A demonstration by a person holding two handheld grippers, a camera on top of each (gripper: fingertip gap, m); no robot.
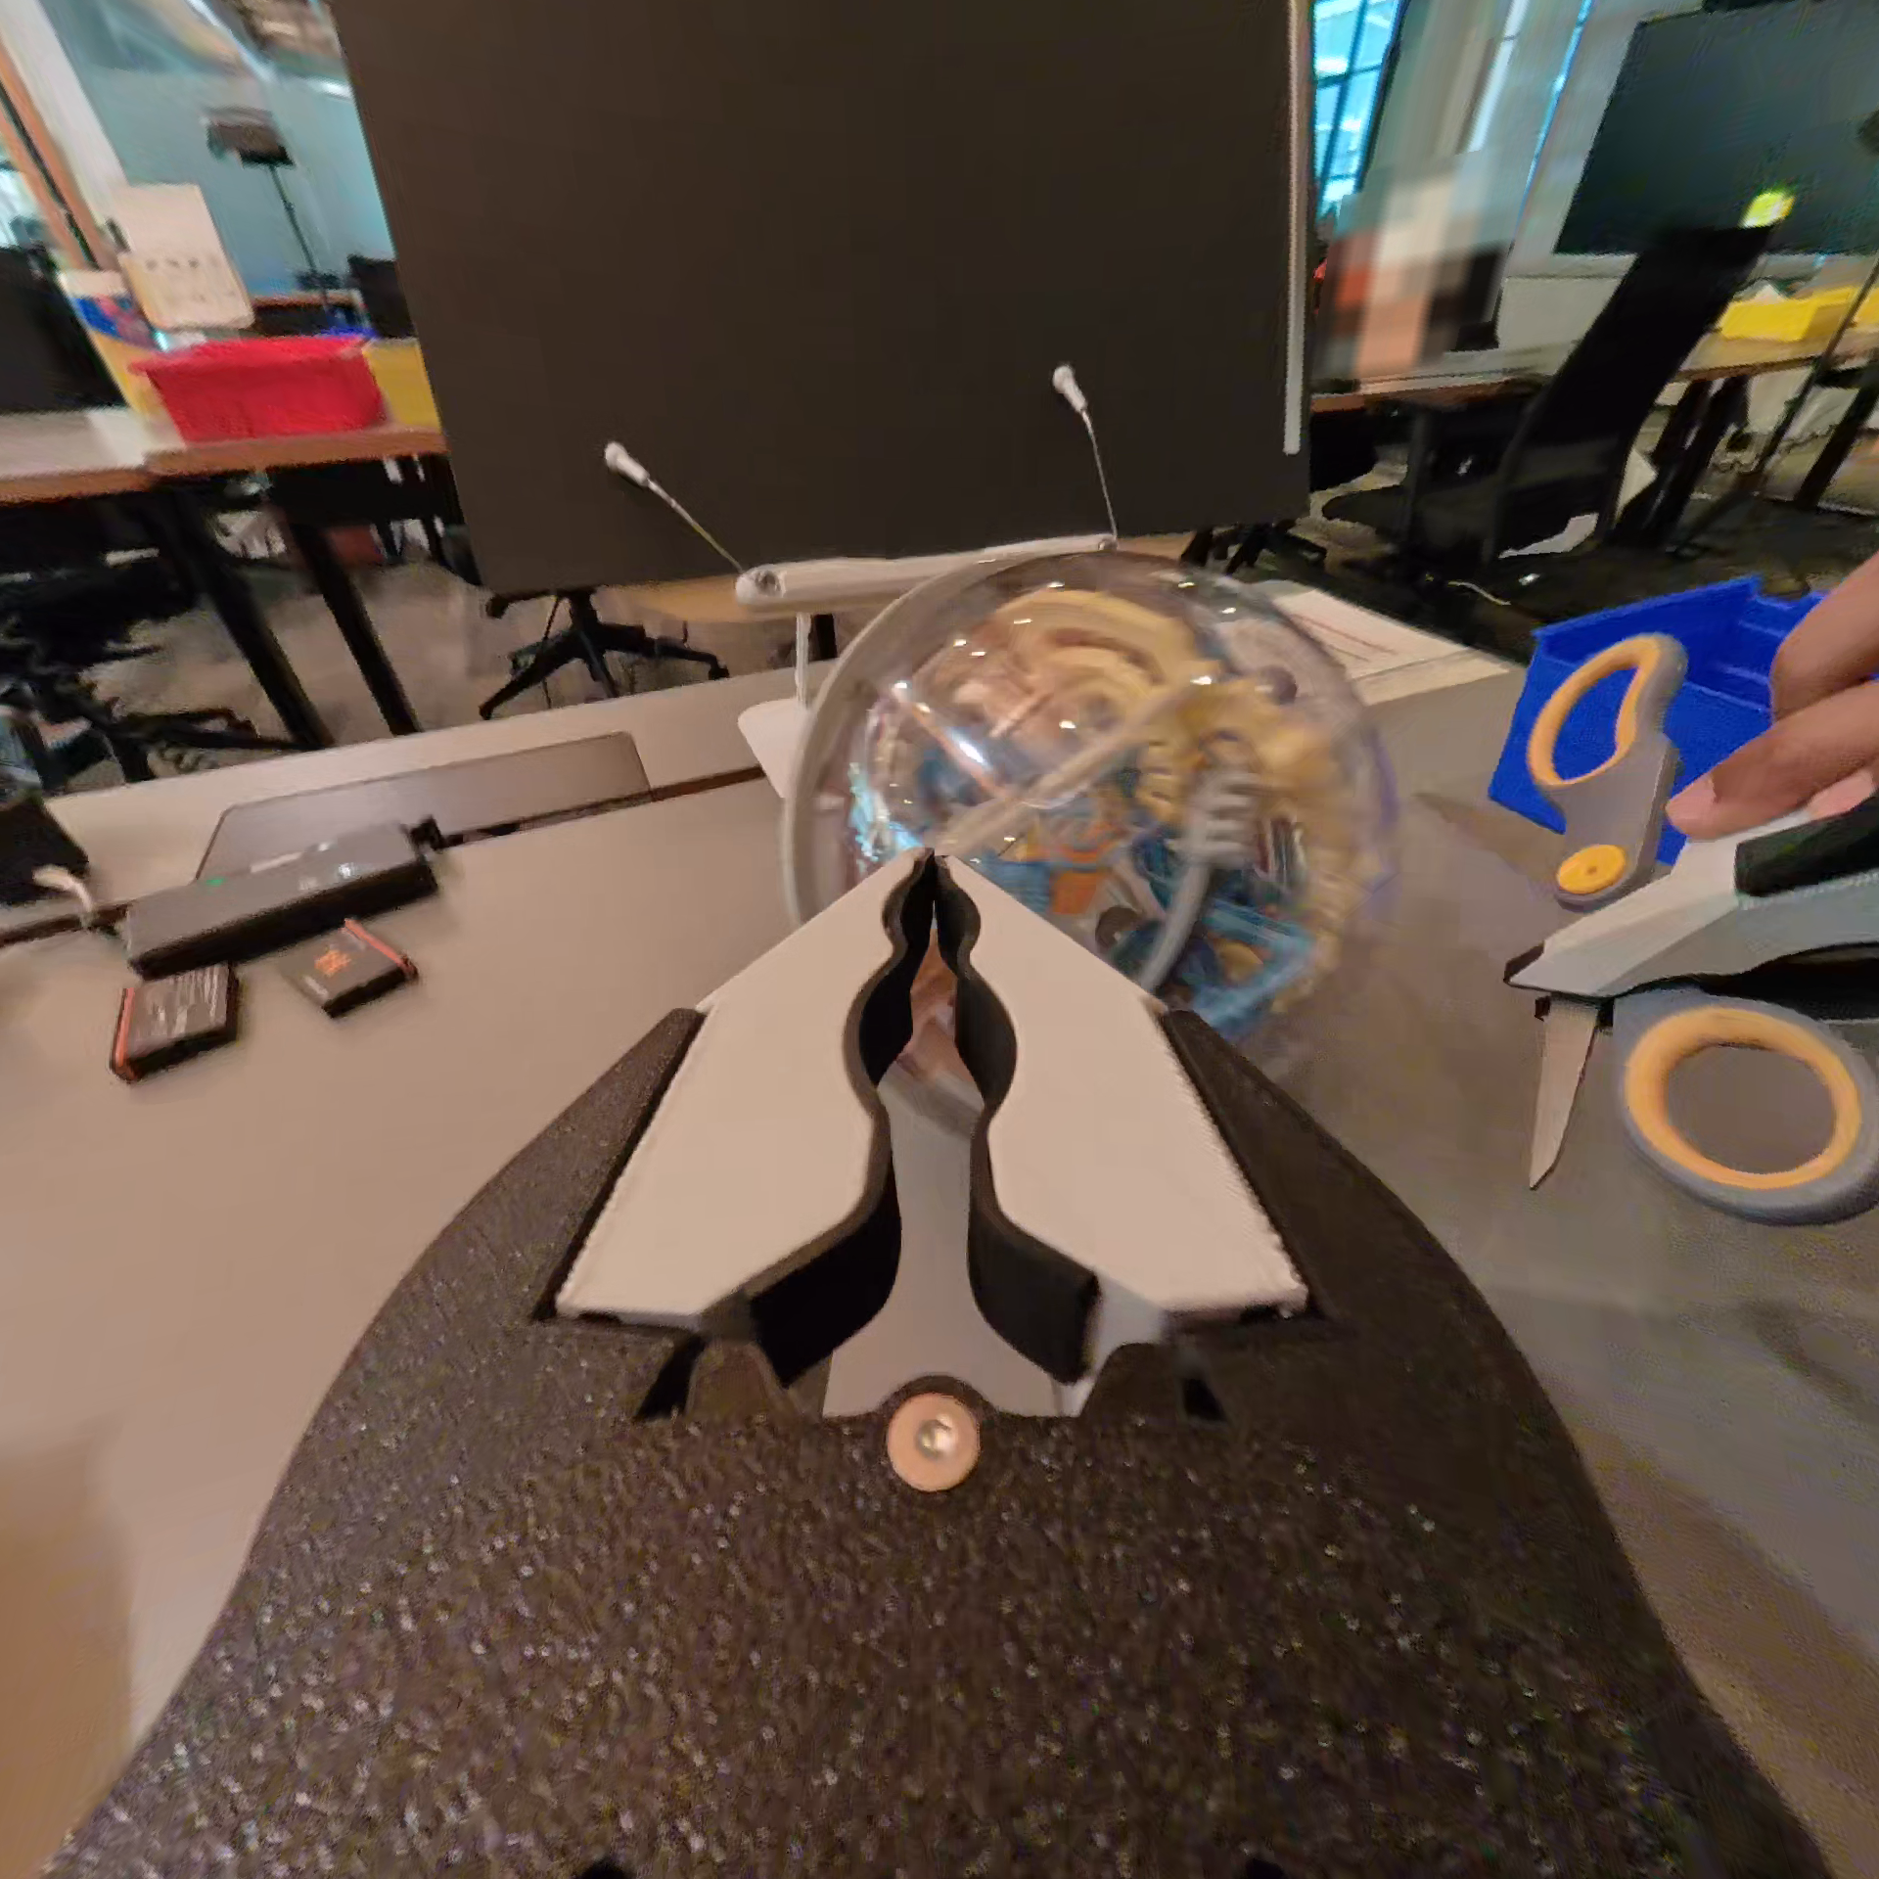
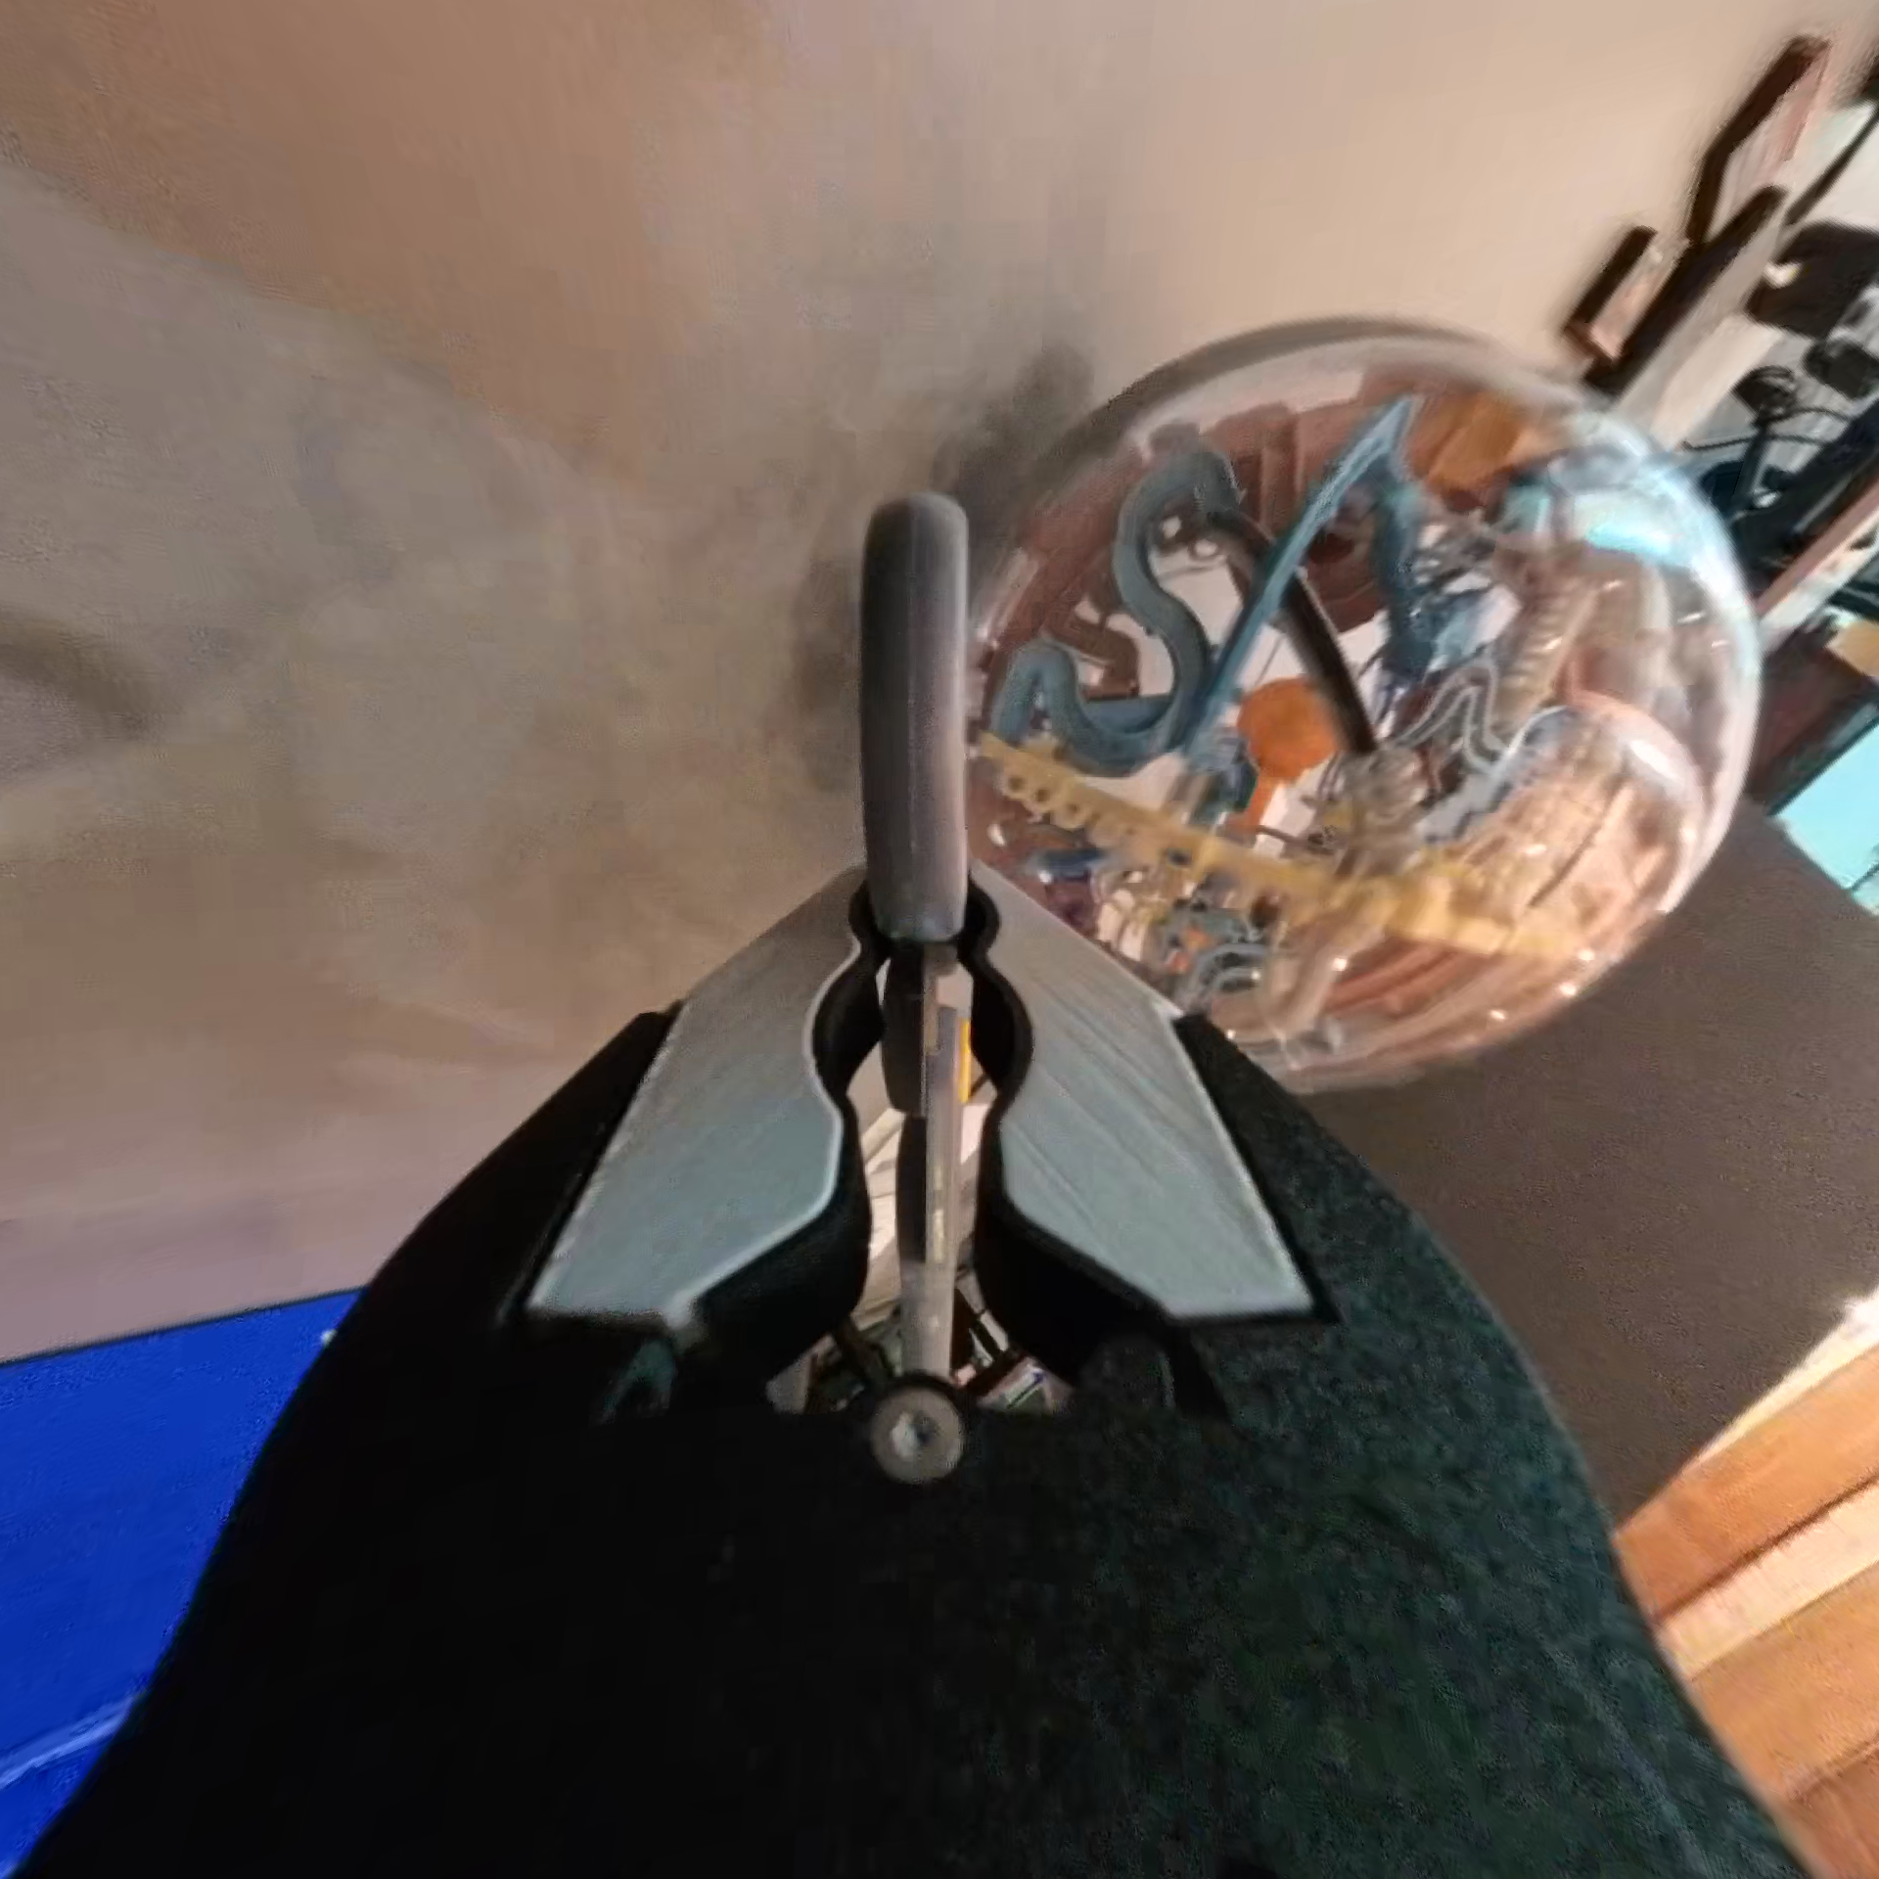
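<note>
My left gripper (image 1: 930,864) is shut, its tips meet with nothing between them. It hovers just in front of a clear plastic ball with a coloured maze inside (image 1: 1088,793) on the grey table (image 1: 488,1098). My right gripper (image 2: 920,930) is shut on a pair of grey scissors with orange-lined handles (image 2: 913,712), seen edge-on. In the left wrist view the right gripper (image 1: 1525,981) holds the scissors (image 1: 1596,773) spread open to the right of the ball, one blade (image 1: 1561,1088) pointing down. The ball also shows in the right wrist view (image 2: 1373,691).
A blue bin (image 1: 1678,651) stands behind the scissors. A person's hand (image 1: 1810,732) is on the right gripper. A black card reader (image 1: 285,905), two small black packs (image 1: 173,1017) and a closed laptop (image 1: 437,793) lie at the left. A white clip stand (image 1: 915,580) is behind the ball.
</note>
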